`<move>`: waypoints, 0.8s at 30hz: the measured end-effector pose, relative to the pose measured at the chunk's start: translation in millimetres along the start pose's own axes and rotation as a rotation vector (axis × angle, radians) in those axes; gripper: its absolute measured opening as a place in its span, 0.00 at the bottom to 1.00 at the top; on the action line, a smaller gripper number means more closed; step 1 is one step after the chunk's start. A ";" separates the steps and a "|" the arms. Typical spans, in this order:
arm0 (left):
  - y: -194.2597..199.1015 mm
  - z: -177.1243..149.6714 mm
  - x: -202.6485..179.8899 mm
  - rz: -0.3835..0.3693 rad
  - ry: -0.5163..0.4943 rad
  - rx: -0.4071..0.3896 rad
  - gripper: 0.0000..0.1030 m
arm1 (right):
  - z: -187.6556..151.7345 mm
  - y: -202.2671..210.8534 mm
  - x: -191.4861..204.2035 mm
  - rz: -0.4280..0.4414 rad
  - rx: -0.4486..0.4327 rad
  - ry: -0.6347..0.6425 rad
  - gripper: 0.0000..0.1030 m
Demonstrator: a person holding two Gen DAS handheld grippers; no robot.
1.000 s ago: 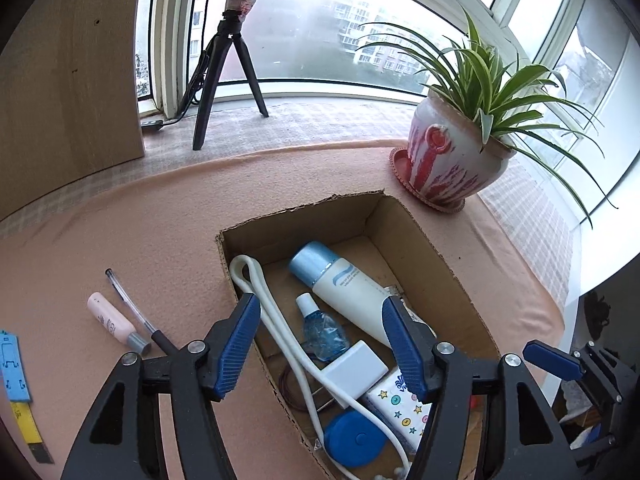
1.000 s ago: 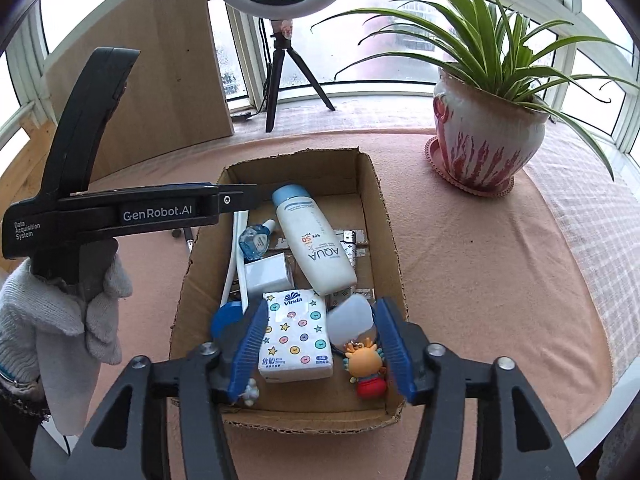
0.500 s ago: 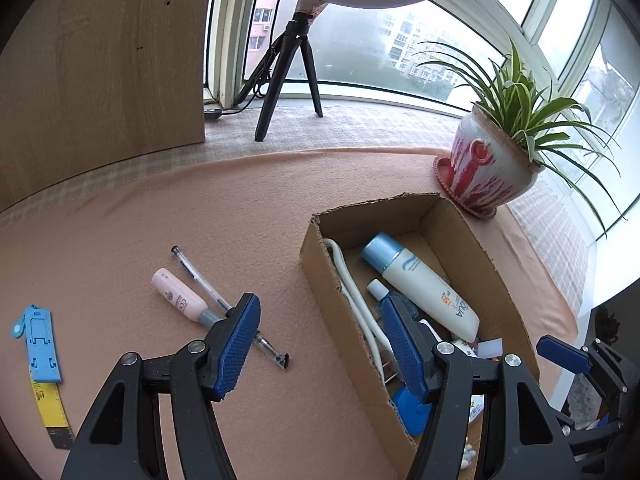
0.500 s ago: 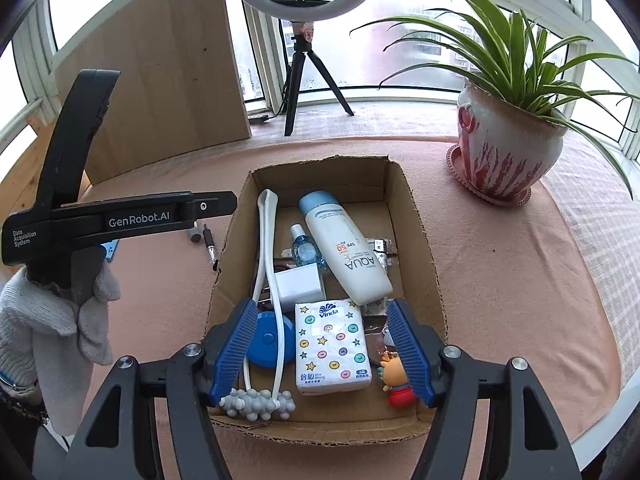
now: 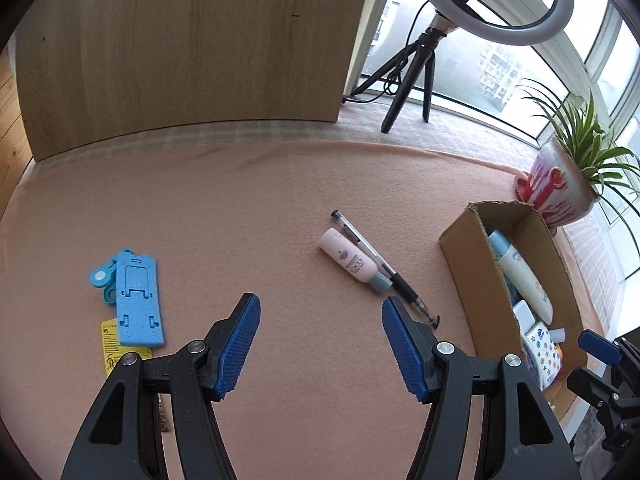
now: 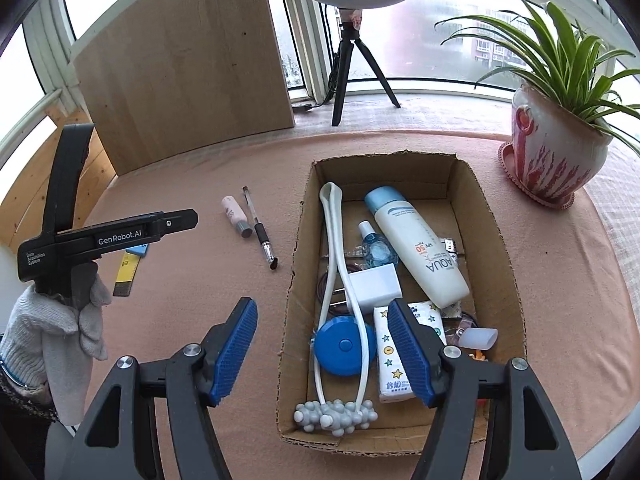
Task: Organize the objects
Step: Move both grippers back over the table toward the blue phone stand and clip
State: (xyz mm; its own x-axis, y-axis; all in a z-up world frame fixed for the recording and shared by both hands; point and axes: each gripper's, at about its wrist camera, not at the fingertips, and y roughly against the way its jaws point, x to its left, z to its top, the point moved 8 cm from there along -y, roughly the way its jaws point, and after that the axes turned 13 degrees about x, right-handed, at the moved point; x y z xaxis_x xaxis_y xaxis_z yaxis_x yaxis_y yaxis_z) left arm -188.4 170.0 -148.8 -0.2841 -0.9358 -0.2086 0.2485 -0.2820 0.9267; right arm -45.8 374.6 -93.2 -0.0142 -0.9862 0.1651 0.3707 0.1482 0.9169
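Observation:
A cardboard box [image 6: 492, 216] holds a sunscreen bottle [image 6: 416, 240], a small blue bottle [image 6: 376, 246], a white charger, a tissue pack, a blue tape measure [image 6: 345, 345] and a white massager. Left of it on the pink cloth lie a pink tube [image 5: 349, 261] and a pen [image 5: 380, 262], side by side. Further left lie a blue phone stand [image 5: 138, 300] and a yellow ruler [image 5: 109, 346]. My left gripper [image 5: 320, 340] is open and empty above the cloth, just short of the tube. My right gripper [image 6: 322, 350] is open and empty above the box's near left corner.
A potted spider plant [image 6: 556, 136] on a red saucer stands right of the box [image 5: 464, 256]. A ring light on a tripod [image 6: 348, 60] and a wooden board [image 6: 188, 72] stand at the back. The table's edge runs close behind the box's near side.
My left gripper has swung left, away from the box to the tube and pen. My right gripper has shifted left over the box's left wall. Both stay open.

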 end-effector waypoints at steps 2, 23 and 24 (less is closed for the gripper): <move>2.2 -1.8 21.6 0.008 0.030 -0.002 0.65 | 2.0 -2.0 8.0 0.019 0.006 0.001 0.62; -4.5 -5.9 137.5 0.019 0.145 0.031 0.35 | 55.1 -34.6 79.6 0.148 0.061 0.027 0.62; -6.0 -5.6 137.5 0.019 0.141 0.035 0.33 | 54.5 -36.3 81.7 0.150 0.065 0.027 0.62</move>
State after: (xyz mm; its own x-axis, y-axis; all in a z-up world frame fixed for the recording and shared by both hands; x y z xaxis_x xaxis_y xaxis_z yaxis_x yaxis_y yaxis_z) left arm -223.8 41.8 -184.8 -0.1465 -0.9620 -0.2305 0.2193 -0.2588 0.9407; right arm -111.0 292.7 -93.1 0.0624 -0.9542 0.2925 0.3061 0.2972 0.9044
